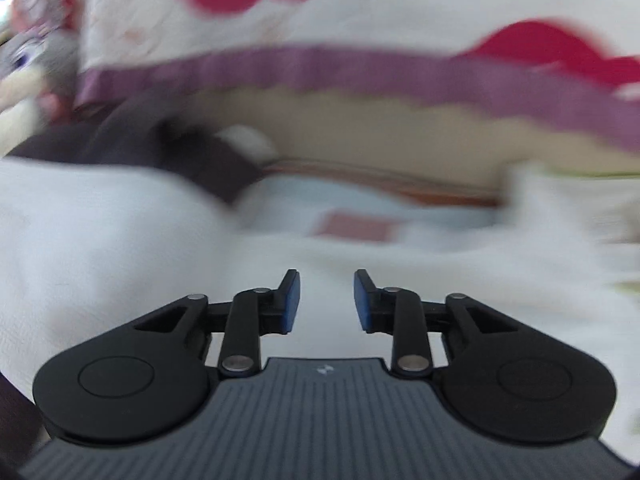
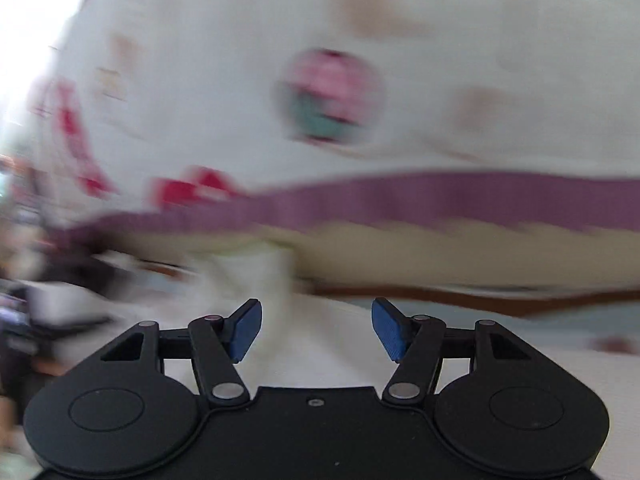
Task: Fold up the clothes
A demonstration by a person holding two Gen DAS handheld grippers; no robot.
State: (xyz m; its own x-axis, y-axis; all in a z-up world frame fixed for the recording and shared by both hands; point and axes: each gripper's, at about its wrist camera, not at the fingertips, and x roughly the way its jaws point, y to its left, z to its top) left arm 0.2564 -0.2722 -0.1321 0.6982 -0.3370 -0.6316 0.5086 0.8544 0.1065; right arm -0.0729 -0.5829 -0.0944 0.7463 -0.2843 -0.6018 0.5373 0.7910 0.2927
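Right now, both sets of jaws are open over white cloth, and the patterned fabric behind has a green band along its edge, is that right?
Not quite: the band is purple, not green, as the right wrist view shows. Otherwise yes: the left gripper and right gripper both have open jaws over white cloth.

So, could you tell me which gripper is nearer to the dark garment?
Left, probably. The left gripper has the dark garment just ahead to its left; from the right gripper it is only a blur far left.

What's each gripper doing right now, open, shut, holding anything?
Left gripper: open, holding nothing, over white fabric.
Right gripper: open wider, also holding nothing.
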